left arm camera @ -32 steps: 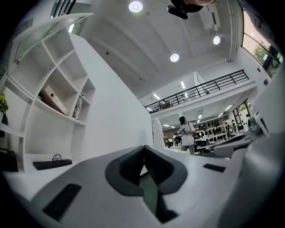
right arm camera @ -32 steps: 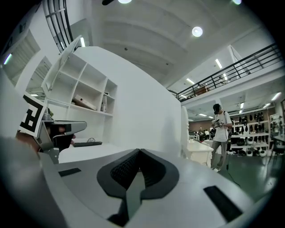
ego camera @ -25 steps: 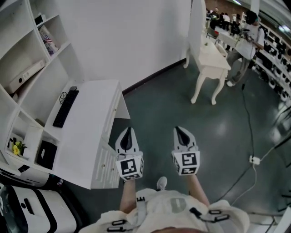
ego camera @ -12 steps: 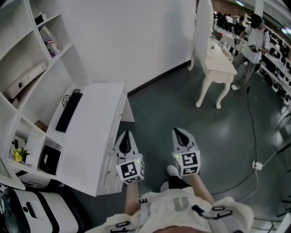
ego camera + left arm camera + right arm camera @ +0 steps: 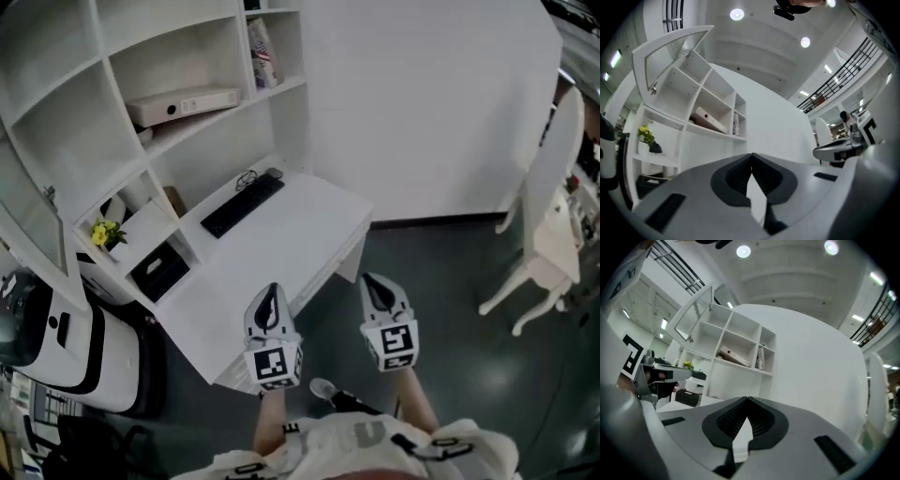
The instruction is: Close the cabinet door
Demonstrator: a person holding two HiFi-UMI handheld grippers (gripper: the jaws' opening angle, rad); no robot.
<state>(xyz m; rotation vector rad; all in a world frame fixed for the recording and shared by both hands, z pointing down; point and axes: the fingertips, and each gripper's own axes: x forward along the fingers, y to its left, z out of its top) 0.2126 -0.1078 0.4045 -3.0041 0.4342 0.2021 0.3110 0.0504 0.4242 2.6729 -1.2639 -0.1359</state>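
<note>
A white desk (image 5: 281, 248) carries a shelf unit (image 5: 112, 112). The unit's glass cabinet door (image 5: 670, 51) stands swung open at its upper left; it also shows in the right gripper view (image 5: 693, 310). In the head view the door's frame shows at the left edge (image 5: 33, 220). My left gripper (image 5: 270, 298) hovers over the desk's near corner, its jaws shut and empty (image 5: 751, 154). My right gripper (image 5: 377, 284) is beside it over the dark floor, also shut on nothing (image 5: 746, 399). Both point toward the shelves, well short of the door.
On the desk lie a black keyboard (image 5: 242, 204) and a mouse (image 5: 273, 173). The shelves hold a white binder (image 5: 183, 105), books (image 5: 262, 56), a yellow flower (image 5: 101, 232) and a black box (image 5: 159, 270). A white appliance (image 5: 84, 347) stands left of the desk; a white chair (image 5: 553, 216) stands at the right.
The view has swung left, so the desk and shelves now face me instead of lying at the left. Both grippers have moved with it toward the desk and stay shut.
</note>
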